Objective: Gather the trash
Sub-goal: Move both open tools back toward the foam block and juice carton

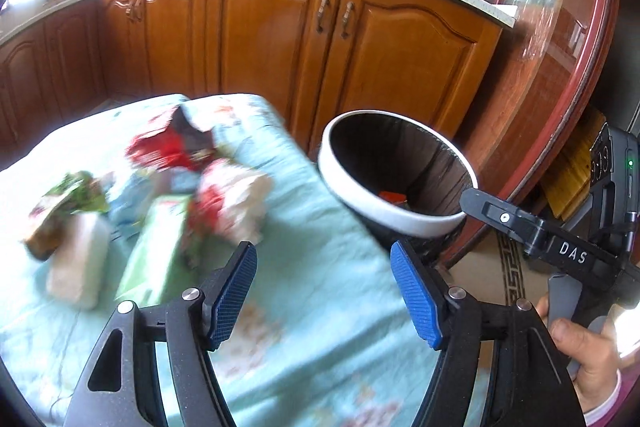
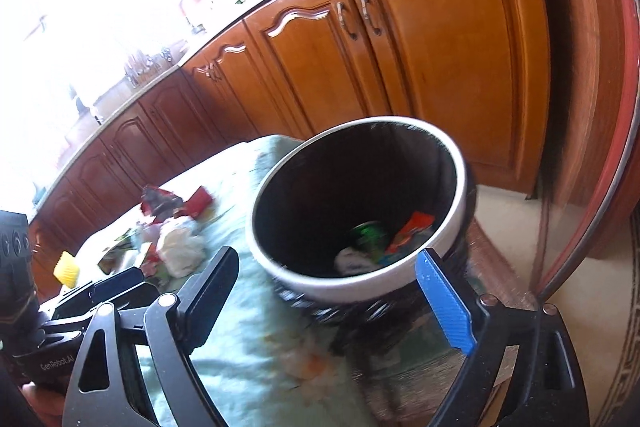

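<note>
- While both grippers hover, left gripper (image 1: 324, 291) and right gripper (image 2: 336, 307) gape wide, holding nothing.
- Wrappers (image 1: 172, 147) clutter the table's (image 1: 320, 307) middle; bin (image 2: 360, 211) hugs its edge.

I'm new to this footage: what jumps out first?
The white-rimmed trash bin stands beside the table, already holding a few wrappers. A heap of crumpled wrappers lies on the light blue tablecloth. Both the left gripper and the right gripper are open and empty.
</note>
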`<state>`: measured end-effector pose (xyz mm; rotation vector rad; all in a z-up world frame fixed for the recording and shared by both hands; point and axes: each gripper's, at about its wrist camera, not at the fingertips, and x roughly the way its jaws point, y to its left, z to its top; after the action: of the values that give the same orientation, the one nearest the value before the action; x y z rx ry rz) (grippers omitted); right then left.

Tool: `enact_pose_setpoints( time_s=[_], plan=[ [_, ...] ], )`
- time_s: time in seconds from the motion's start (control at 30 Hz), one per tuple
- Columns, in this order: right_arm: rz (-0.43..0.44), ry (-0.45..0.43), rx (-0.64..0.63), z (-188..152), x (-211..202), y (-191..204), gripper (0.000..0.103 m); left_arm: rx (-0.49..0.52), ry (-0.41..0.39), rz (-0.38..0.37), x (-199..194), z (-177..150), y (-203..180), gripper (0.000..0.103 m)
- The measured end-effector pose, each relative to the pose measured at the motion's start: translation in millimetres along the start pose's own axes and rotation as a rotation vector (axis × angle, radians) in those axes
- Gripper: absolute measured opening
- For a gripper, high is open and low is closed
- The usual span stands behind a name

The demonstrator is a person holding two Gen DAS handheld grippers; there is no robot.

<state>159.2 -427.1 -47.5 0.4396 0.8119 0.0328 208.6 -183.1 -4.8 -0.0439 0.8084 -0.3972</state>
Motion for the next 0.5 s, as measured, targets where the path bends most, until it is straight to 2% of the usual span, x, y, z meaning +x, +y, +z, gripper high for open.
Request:
enact_pose_setpoints(
  time_s=[0.5],
  plan=[
    [0.111,0.057,-0.055,-43.7,10.9,83.9,0.092,-0.193,-0.029,0.136,-70.6,-50.4,90.5,0.07]
  ],
)
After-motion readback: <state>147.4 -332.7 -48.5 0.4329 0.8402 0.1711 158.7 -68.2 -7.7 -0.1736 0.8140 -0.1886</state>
